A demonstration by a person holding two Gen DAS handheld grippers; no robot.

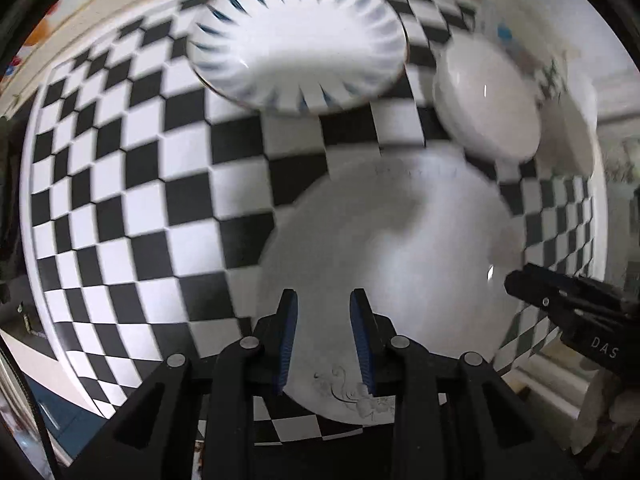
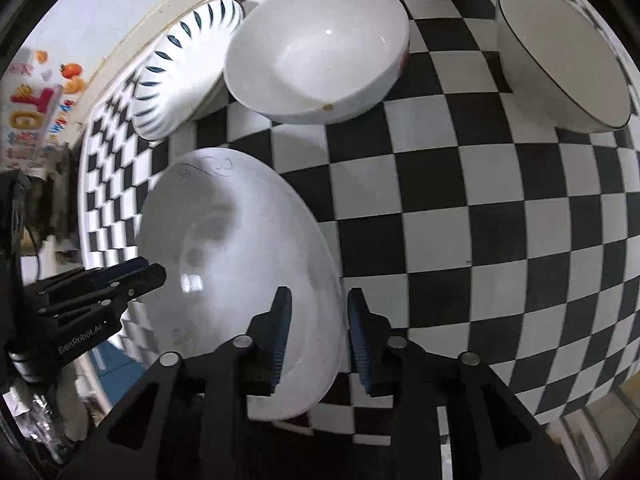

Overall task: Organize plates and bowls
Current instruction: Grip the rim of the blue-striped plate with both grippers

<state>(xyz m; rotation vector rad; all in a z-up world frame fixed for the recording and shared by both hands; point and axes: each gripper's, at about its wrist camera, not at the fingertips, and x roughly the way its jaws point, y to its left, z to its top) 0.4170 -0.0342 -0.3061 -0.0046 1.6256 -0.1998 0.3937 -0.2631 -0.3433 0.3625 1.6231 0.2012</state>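
1. At the near edge of the checked cloth (image 2: 480,220) lies the task's thing, the white plate (image 2: 240,260); part of its near side seems to hang past the cloth's edge
2. On the plate's right side, the right gripper (image 2: 316,296) stands spread across the rim: one finger is over the plate's face, the other is outside it, and a sliver of cloth shows between rim and outer pad, so it pinches nothing
3. On the plate's opposite, left side is the left gripper (image 1: 324,300), pointing down; its pads stand a narrow gap apart with the plate's patterned near rim crossing between them, but the view is blurred and I cannot tell whether they press on it
4. Beyond the plate, toward the wall, sits the striped plate (image 1: 296,40), with a white bowl (image 2: 316,60) just beside it; a black-rimmed bowl (image 2: 560,60) is well apart to the plate's right
5. Judgement: the plate likely belongs with the striped plate, so the move runs away from both hands, straight beyond the plate; the left gripper is on the nearer side for that carry, and the right would have to close on the rim again to help
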